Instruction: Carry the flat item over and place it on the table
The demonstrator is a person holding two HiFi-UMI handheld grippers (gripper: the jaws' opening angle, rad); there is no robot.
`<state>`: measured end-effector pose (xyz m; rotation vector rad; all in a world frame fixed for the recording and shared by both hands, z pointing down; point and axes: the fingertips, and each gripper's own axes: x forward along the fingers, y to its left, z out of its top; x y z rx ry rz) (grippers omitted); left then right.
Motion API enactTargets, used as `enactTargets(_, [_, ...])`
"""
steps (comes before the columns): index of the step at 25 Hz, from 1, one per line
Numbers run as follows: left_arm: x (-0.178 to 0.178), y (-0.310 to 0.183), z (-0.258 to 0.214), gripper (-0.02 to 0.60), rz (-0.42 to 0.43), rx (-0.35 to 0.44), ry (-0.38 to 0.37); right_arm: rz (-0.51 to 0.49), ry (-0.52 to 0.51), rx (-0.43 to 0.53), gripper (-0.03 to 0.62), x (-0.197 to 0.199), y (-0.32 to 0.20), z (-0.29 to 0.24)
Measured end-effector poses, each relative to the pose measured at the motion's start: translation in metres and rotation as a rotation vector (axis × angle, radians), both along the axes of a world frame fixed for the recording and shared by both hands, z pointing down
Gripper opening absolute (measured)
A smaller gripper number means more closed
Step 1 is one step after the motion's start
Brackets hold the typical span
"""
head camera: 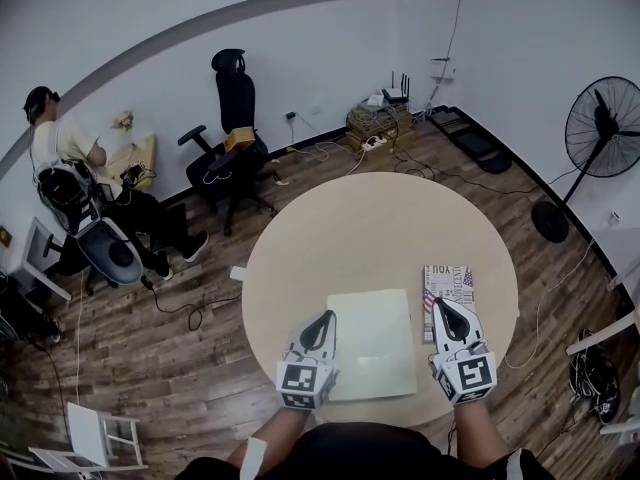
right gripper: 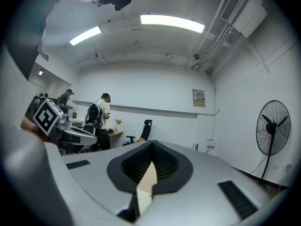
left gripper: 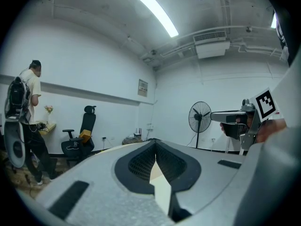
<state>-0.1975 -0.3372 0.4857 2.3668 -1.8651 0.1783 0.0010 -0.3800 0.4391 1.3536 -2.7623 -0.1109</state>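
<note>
**Flat item held over the near edge of the round surface**

A round, pale beige surface (head camera: 370, 218) stands on a dark wooden floor (head camera: 150, 358) in a white-walled room. The cream flat item (head camera: 372, 343) sits over the near part of the surface; I cannot tell whether it touches the top. The left tool (head camera: 323, 320) is clamped thin on the flat item's left edge, and the right tool (head camera: 441, 306) is closed on a pale edge on the right side. A printed book (head camera: 450, 280) lies on the surface just right of the flat item. Beyond the surface, a black office chair (head camera: 236, 118) stands near the wall, with a seated person (head camera: 68, 158) to its left. A pedestal fan (head camera: 604, 128) stands at the right, and cables and boxes (head camera: 380, 120) are near the far corner.
</note>
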Motion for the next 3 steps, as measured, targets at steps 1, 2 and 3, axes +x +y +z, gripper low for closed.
enactTargets(1, [0.0001,0.0011,0.0004,0.008,0.000,-0.001,0.001,0.003,-0.001,0.006,-0.005,0.0007,0.0007,-0.0014])
enactTargets(2, [0.0002,0.0022,0.0008,0.008,0.000,-0.003,0.001,0.007,-0.003,0.013,-0.003,0.0015,0.0016,-0.0029])
enactTargets(3, [0.0003,0.0033,0.0012,0.008,0.000,-0.004,0.001,0.012,-0.005,0.019,-0.003,0.0025,0.0024,-0.0045])
